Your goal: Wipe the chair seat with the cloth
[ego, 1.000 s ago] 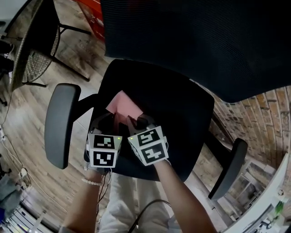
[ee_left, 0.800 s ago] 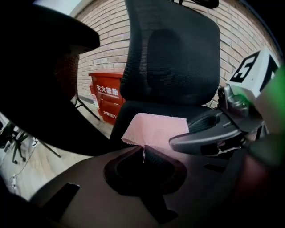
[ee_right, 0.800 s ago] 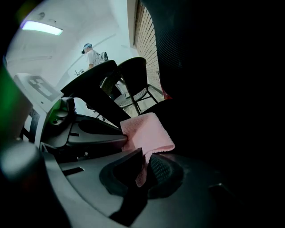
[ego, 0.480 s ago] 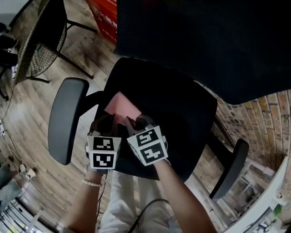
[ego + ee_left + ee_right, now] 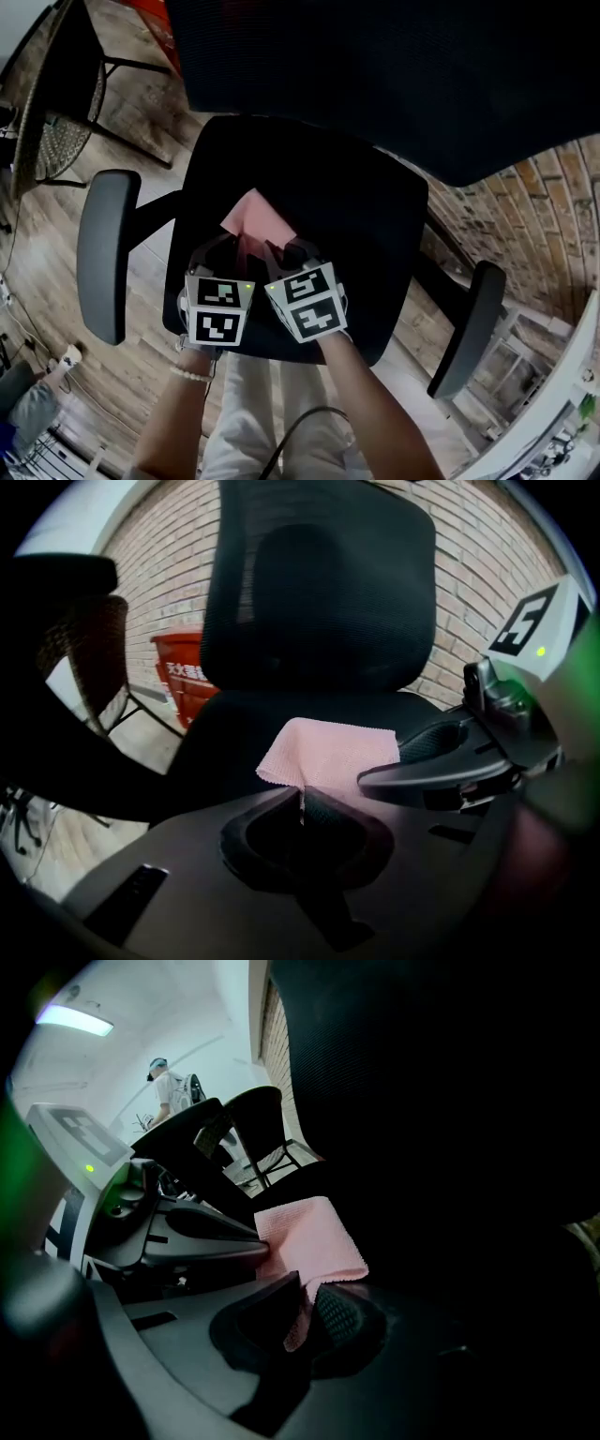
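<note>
Head view: pink woven cloth [image 5: 258, 217] lies on black mesh chair seat [image 5: 361, 220]; left gripper [image 5: 221, 251] and right gripper [image 5: 287, 251] side by side at its near edge.
Left gripper view: jaws pinched shut on cloth's edge; red plastic crate [image 5: 187, 672], brick wall [image 5: 478, 564].
Right gripper view: jaws clamped on cloth's corner; distant person [image 5: 169, 1091], seen only here.

Cloth [image 5: 255, 216] sits on the chair seat [image 5: 361, 234]; left claw [image 5: 225, 249] and right claw [image 5: 281, 251] side by side at its six o'clock, backrest [image 5: 375, 75] at twelve.

red crate [image 5: 184, 694], white print [image 5: 185, 670]; seemingly illegible
</note>
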The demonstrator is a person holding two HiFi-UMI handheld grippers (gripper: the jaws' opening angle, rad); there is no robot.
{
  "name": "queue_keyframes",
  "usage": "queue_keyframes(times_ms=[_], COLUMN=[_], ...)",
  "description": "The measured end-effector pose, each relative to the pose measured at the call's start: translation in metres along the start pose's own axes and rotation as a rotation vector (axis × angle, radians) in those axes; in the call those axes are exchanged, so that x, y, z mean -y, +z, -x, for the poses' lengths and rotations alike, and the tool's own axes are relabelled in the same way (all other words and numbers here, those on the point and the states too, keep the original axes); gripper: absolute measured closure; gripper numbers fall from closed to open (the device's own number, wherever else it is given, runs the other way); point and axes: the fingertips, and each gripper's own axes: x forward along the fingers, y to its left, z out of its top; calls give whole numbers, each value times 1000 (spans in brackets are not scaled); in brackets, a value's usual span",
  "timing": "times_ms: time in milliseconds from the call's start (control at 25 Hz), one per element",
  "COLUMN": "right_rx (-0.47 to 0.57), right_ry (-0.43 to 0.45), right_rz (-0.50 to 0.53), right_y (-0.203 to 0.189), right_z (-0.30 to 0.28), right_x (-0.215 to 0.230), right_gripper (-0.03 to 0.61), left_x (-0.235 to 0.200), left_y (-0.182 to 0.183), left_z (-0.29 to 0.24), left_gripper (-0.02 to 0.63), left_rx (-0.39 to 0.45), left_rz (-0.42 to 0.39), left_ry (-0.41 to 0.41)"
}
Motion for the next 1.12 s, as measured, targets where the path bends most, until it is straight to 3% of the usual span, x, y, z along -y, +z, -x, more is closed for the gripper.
queue_keyframes(times_ms=[600, 1120], right_rx=[52, 101], right_ry=[-202, -374], right_rz=[-255, -474], right_y=[-74, -141], right_z=[80, 157], right_x=[83, 112], right_gripper=[528, 528], left_x=[132, 237], left_y=[13, 9], left_z=[-35, -34], left_gripper=[584, 584], left_rx=[-25, -39], left_rz=[-211, -366], left_ry=[-208, -412])
